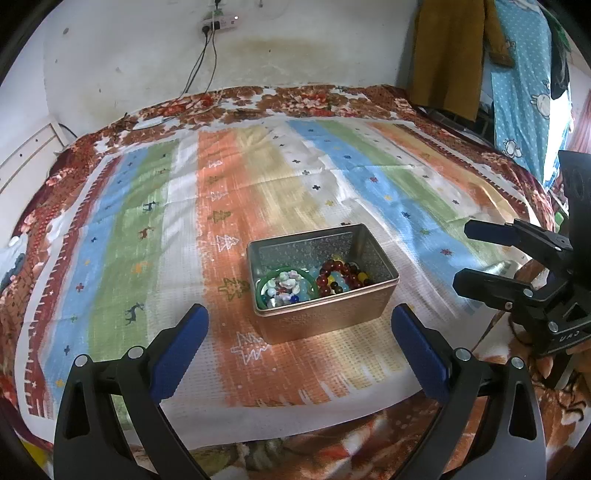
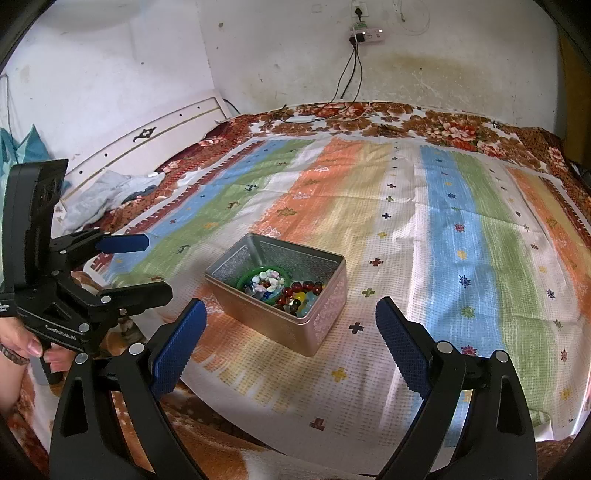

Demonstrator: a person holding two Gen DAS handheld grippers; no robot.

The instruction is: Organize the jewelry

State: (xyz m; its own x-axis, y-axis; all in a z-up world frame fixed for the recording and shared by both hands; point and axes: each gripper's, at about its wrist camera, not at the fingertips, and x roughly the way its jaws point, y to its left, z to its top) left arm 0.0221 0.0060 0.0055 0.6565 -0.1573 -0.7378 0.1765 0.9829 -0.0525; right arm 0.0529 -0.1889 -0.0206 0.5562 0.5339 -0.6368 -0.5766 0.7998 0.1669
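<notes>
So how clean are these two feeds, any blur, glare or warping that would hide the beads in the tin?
Left wrist view: heavy fisheye bending at the edges, slight motion blur on the striped cloth, beads in the tin still readable. Right wrist view: same warping, sharper, with a bright sheen on the tin's side wall; the beads are unobscured.

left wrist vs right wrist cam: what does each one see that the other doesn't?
Left wrist only: hanging clothes and a blue dotted cloth at far right.

Right wrist only: a white headboard, crumpled grey cloth, and the hand holding the left gripper.

Both: the open metal tin of bead bracelets with a green bangle, the striped cloth, the wall power strip, and the right gripper, open like the left.
</notes>
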